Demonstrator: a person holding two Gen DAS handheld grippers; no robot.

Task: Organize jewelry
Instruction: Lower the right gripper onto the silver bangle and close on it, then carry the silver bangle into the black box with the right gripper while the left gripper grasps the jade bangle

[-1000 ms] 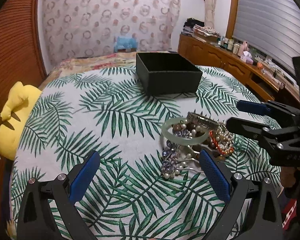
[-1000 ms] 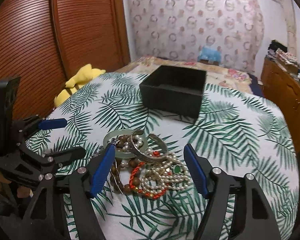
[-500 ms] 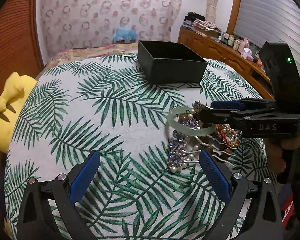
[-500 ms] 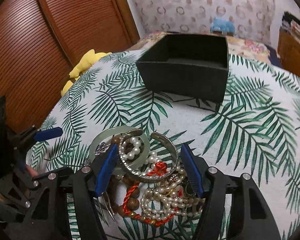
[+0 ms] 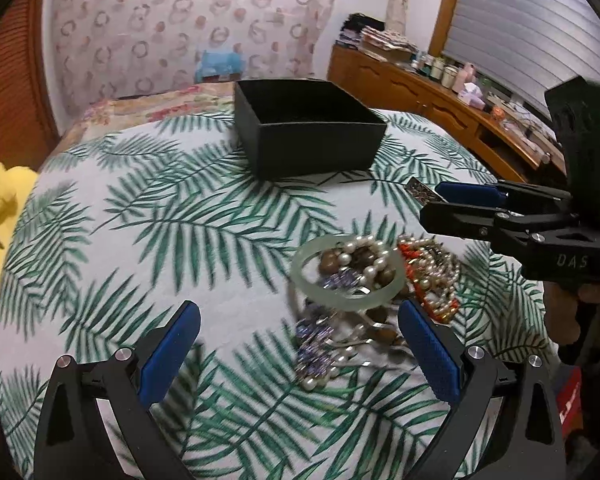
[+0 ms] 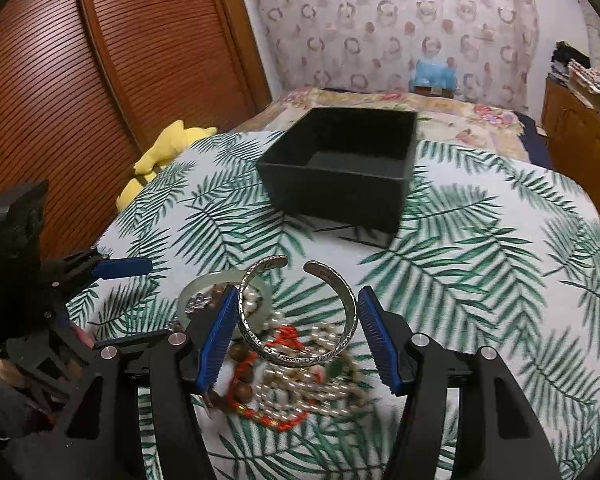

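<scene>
While the right gripper [image 6: 294, 332] points down at the jewelry pile [image 6: 300, 376], its two blue pads bracket a silver cuff bracelet [image 6: 300, 316]; the jaws have just been closing around it, with the left pad against the cuff's outer band and the right pad at or just beside the opposite side. The cuff appears lifted clear of the pile, its open gap facing the black box [image 6: 340, 172], and engraved lettering shows on its inner band. In the left wrist view one end of the cuff [image 5: 422, 192] projects past the right gripper's [image 5: 440, 204] fingertips, above the cloth. The left gripper [image 5: 300, 344] stands wide open and holds nothing; its right pad [image 5: 430, 350] sits just beside the near edge of the pile, and its left pad [image 5: 168, 352] is over bare cloth. The pile rests on a palm-leaf tablecloth [image 5: 160, 240] and comprises a pale green bangle [image 5: 348, 272], pearl strands, brown wooden beads, a red-orange beaded strand and a blue-purple beaded piece [image 5: 314, 344]. The black box stands open on the cloth, well apart from the pile on its far side; no jewelry shows in the visible part of its interior. A yellow plush toy [image 5: 0, 216] lies at the left edge of the cloth.
</scene>
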